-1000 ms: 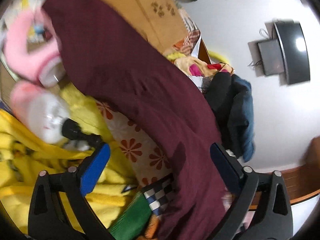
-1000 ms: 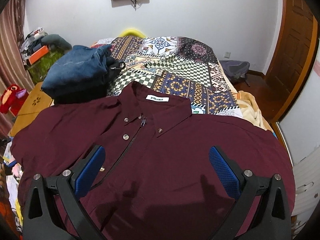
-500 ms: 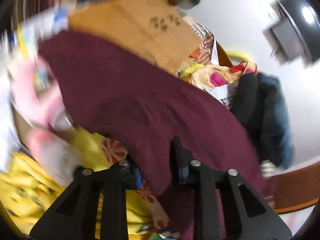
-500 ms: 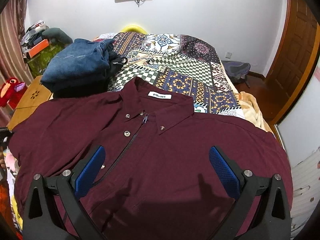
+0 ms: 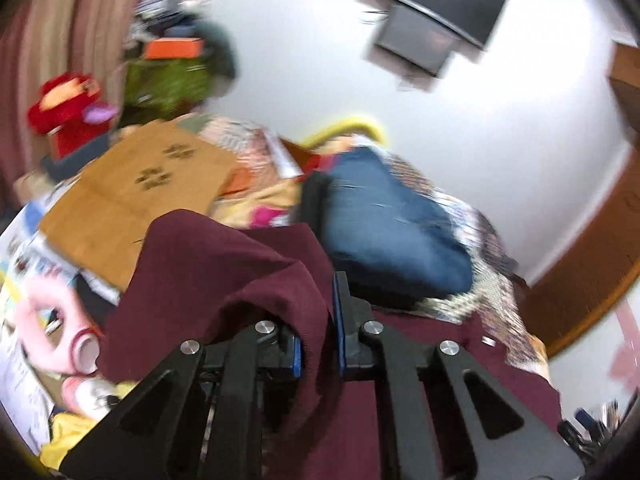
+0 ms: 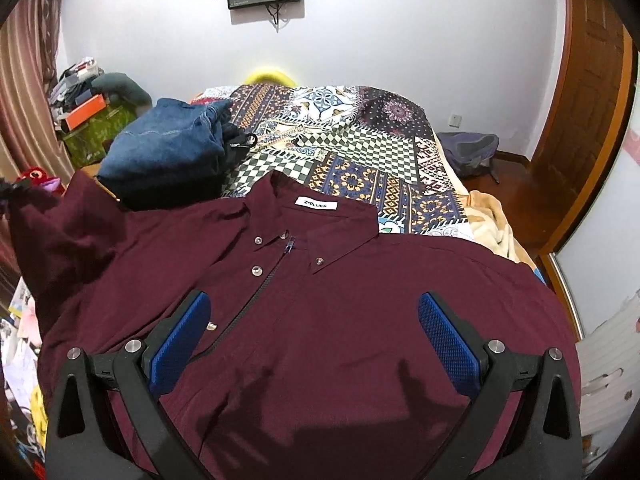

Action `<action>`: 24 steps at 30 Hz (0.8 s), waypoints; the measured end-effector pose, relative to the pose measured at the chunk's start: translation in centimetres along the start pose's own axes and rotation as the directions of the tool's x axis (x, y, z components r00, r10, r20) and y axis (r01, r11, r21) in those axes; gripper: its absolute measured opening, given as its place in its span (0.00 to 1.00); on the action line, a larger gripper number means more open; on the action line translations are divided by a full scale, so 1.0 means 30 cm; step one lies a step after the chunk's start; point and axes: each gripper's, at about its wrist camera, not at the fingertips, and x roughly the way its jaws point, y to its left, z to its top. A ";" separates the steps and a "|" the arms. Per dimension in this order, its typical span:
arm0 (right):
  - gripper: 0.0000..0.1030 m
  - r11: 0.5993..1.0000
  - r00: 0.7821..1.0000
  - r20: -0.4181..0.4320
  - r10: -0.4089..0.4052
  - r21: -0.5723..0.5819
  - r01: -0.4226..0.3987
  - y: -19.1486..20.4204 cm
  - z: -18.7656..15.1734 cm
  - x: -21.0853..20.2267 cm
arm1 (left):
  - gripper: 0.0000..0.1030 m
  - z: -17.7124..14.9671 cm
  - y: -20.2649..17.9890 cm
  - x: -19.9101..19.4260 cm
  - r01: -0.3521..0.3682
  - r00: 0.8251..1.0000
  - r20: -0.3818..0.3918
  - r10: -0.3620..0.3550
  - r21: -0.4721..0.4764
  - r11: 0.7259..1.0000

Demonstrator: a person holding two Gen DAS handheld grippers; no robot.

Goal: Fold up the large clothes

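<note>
The left gripper [image 5: 318, 344] has just clenched the maroon button-collar shirt's [image 6: 320, 320] sleeve – thin cloth could slip – while the right gripper [image 6: 316, 344] hangs released.

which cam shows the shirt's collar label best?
Right wrist: the white collar label sits sharp and centred on the maroon shirt. Left wrist shows it only as a tiny blurred white patch beside its tongs.

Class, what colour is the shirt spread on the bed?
Dark maroon. The shirt shows best in the right wrist view.
</note>
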 end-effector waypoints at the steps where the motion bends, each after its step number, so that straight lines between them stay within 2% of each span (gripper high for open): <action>1: 1.00 1.000 1.000 0.003 0.001 -0.002 -0.001 -0.003 -0.001 -0.002 | 0.11 -0.010 -0.049 0.001 0.022 1.000 -0.009 -0.022 0.028 0.999; 3: 1.00 1.000 1.000 0.006 0.000 -0.006 0.000 -0.004 -0.007 -0.010 | 0.11 -0.034 -0.122 0.018 0.073 0.997 -0.035 -0.071 0.065 0.995; 6: 1.00 0.999 1.000 0.012 -0.013 -0.033 0.013 -0.005 -0.013 -0.020 | 0.11 -0.076 -0.211 0.043 0.110 0.992 -0.072 -0.102 0.113 0.988; 10: 1.00 0.998 0.999 0.033 -0.035 -0.057 0.037 -0.012 -0.025 -0.037 | 0.11 -0.178 -0.315 0.105 0.161 0.976 -0.174 -0.131 0.171 0.972; 14: 1.00 0.996 0.998 0.040 -0.043 -0.074 0.046 -0.012 -0.037 -0.047 | 0.11 -0.323 -0.387 0.180 0.178 0.948 -0.302 -0.101 0.238 0.955; 18: 1.00 0.994 0.998 0.043 -0.050 -0.092 0.053 -0.010 -0.046 -0.055 | 0.12 -0.441 -0.393 0.231 0.172 0.912 -0.405 -0.058 0.249 0.953; 20: 1.00 0.994 0.998 0.044 -0.048 -0.097 0.052 -0.008 -0.049 -0.058 | 0.20 -0.489 -0.381 0.237 0.162 0.895 -0.444 -0.044 0.233 0.959; 22: 1.00 0.993 0.998 0.044 -0.047 -0.104 0.051 -0.006 -0.050 -0.062 | 0.28 -0.527 -0.364 0.234 0.173 0.883 -0.465 -0.062 0.199 0.965; 24: 1.00 0.992 0.998 0.046 -0.050 -0.110 0.055 -0.001 -0.047 -0.062 | 0.31 -0.542 -0.341 0.210 0.185 0.876 -0.474 -0.085 0.168 0.968</action>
